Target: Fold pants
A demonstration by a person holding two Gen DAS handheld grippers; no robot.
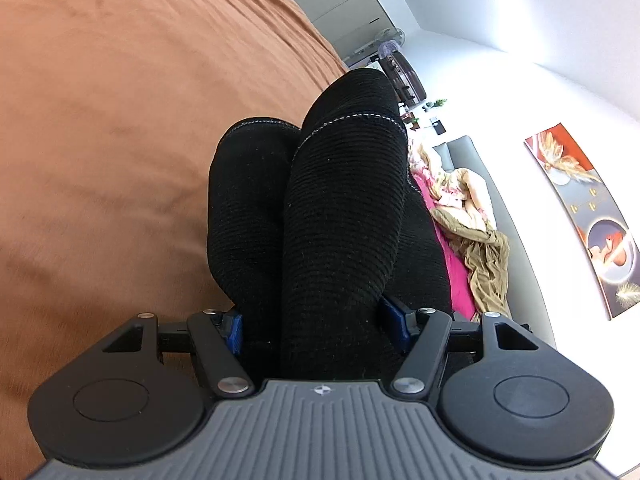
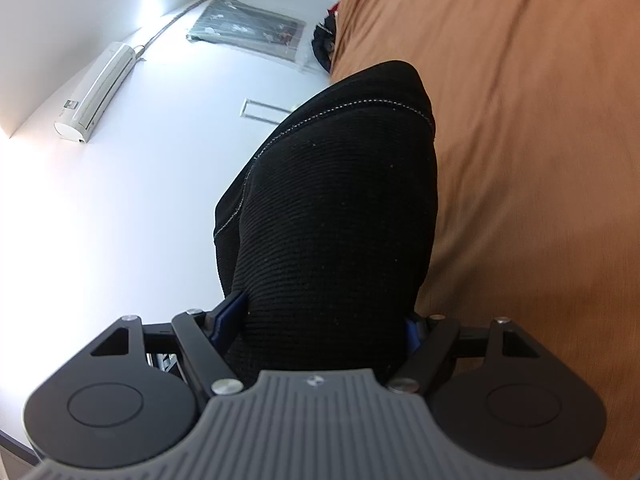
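The left claw is clamped on a thick bunch of the black ribbed pants, its blue fingertips pressed against the cloth on either side. The fabric fills the gap between the fingers and rises away from the claw in two rounded folds, each crossed by a line of pale stitching. Left of the pants spreads the rust-orange bed cover, wrinkled and filling most of that side. To the right, a grey sofa carries a heap of tan and pink clothes; farther right a red and blue picture hangs on the white wall, and a fan stands far off.

The right claw is likewise clamped on the black pants, blue fingertips biting into the fabric, which bulges forward as one broad fold edged with pale stitching. The orange bed cover lies to the right of it. To the left is a white wall, with an air conditioner mounted far up it and a dark framed panel beyond.
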